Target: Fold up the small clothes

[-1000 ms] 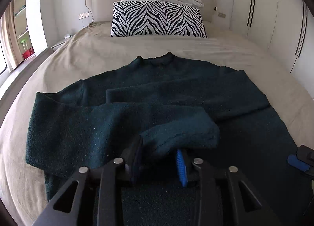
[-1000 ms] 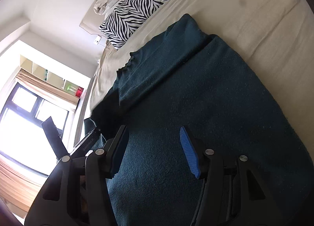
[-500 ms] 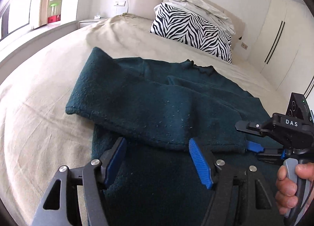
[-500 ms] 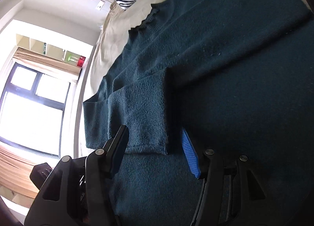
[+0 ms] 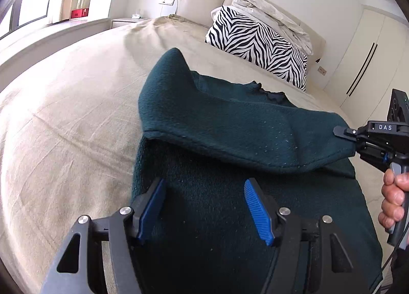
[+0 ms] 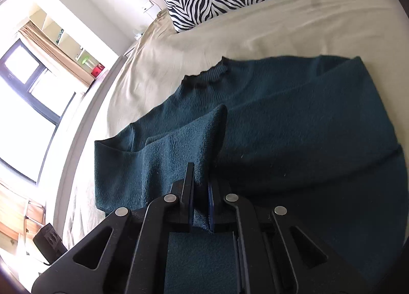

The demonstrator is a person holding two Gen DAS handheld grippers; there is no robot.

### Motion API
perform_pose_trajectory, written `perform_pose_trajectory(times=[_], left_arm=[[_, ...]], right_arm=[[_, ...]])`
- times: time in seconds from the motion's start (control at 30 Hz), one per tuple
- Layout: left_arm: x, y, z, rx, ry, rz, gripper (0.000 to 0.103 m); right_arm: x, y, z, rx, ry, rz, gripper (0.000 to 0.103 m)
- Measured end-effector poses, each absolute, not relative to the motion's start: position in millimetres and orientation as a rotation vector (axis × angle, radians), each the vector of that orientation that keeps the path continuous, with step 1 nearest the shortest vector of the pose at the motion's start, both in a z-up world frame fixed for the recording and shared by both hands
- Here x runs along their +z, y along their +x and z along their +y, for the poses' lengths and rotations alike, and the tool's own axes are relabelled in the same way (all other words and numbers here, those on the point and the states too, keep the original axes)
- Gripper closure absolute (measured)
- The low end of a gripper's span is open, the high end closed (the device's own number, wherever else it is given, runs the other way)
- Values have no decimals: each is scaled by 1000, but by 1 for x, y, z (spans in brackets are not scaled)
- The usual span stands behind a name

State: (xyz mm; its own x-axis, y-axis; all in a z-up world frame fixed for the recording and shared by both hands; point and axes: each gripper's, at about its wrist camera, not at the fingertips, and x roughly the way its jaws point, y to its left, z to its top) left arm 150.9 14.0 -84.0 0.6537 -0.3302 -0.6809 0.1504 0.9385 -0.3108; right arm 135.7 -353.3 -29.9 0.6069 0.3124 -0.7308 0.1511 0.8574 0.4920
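The right tongs (image 6: 202,191) have just snapped shut on the cuff end of the sleeve (image 5: 230,130), where a moment ago they stood open above the knit, so the grab is made and this fold can be carried on. The dark green sweater (image 6: 306,128) lies spread on the beige bed (image 5: 76,115), neckline towards the zebra-striped pillow (image 5: 255,46), with that sleeve drawn across the body and its end lifted at the right tongs (image 5: 350,138), a hand (image 5: 393,197) on the handle below. The left tongs (image 5: 204,207), which held that cuff a second ago, have let it go and pulled back; they now hang over the lower body of the sweater, jaws easing in slightly with nothing between the blue pads (image 5: 255,207). It looks like a hand-over: the right side now owns the sleeve, the left is free for the hem or side edge.
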Motion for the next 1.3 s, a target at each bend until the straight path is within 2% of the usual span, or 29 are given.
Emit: perform_pose_trajectory(times=[0.13, 0.3, 0.43, 0.5, 0.57, 0.7, 0.77, 0.83, 0.93, 0.97, 1.17, 1.3], left_arm=[[-83, 149, 13, -271, -229, 814, 37], [-82, 150, 12, -266, -225, 821, 37], [-69, 152, 17, -271, -248, 811, 46], [-56, 159, 19, -269, -259, 790, 46], [-43, 174, 21, -274, -280, 764, 51], [-25, 221, 14, -278, -264, 730, 55], [-28, 250, 8, -287, -262, 757, 65], [-39, 275, 1, -275, -234, 799, 69], [-73, 300, 0, -225, -192, 908, 70], [-84, 301, 3, -223, -200, 924, 77], [-76, 284, 17, -244, -210, 884, 77], [-58, 292, 17, -237, -202, 825, 75]], right_arm=[[-23, 152, -381, 54, 501, 928, 96], [-48, 164, -413, -21, 502, 970, 96], [-75, 165, -425, -34, 533, 1000, 96], [-81, 163, -429, -29, 546, 993, 96], [-85, 162, -429, -24, 556, 990, 95], [-86, 161, -432, -13, 561, 980, 95], [-86, 162, -433, -9, 558, 982, 95], [-89, 162, -433, -8, 559, 987, 95], [-95, 162, -439, 0, 589, 982, 96], [-96, 162, -442, 5, 599, 977, 96], [-86, 155, -457, -33, 622, 956, 92], [-55, 149, -457, -23, 636, 845, 91]])
